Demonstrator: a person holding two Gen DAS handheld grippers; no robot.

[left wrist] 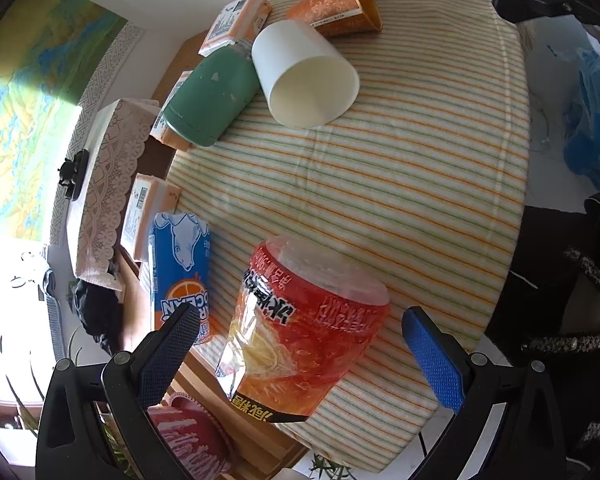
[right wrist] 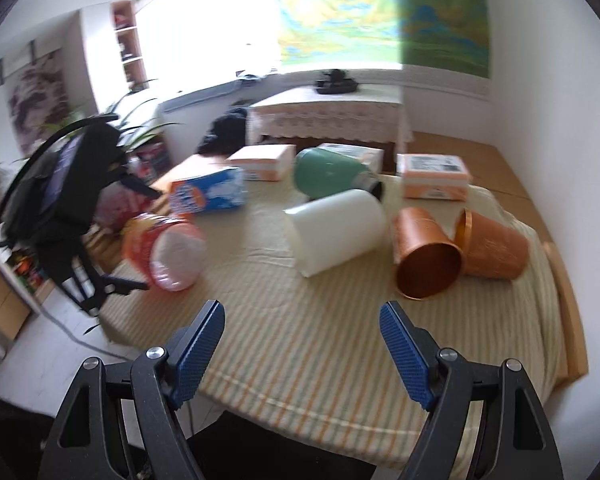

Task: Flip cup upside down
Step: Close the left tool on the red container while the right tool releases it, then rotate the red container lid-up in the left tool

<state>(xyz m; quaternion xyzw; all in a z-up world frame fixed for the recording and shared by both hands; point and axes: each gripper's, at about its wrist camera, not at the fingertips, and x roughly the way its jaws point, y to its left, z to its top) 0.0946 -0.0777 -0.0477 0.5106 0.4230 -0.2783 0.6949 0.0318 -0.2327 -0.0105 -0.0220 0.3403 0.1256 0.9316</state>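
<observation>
A red-orange plastic cup [left wrist: 304, 336] with printed writing lies on its side on the striped cloth, between the fingers of my open left gripper [left wrist: 300, 320], which do not touch it. In the right wrist view the same cup [right wrist: 164, 252] lies at the left with the left gripper [right wrist: 112, 236] around it. A white cup [left wrist: 304, 76] [right wrist: 336, 232], a green cup [left wrist: 208, 100] [right wrist: 328, 174] and two orange cups [left wrist: 340, 4] [right wrist: 424, 256] also lie on their sides. My right gripper [right wrist: 302, 324] is open and empty above the cloth's near edge.
Orange boxes [right wrist: 436, 178] and a blue carton [left wrist: 180, 268] [right wrist: 210, 196] sit along the cloth's edge. The striped cloth [left wrist: 400, 184] covers a low wooden table. A lace-covered table [right wrist: 328, 116] stands behind. A plant [right wrist: 132, 120] is at the left.
</observation>
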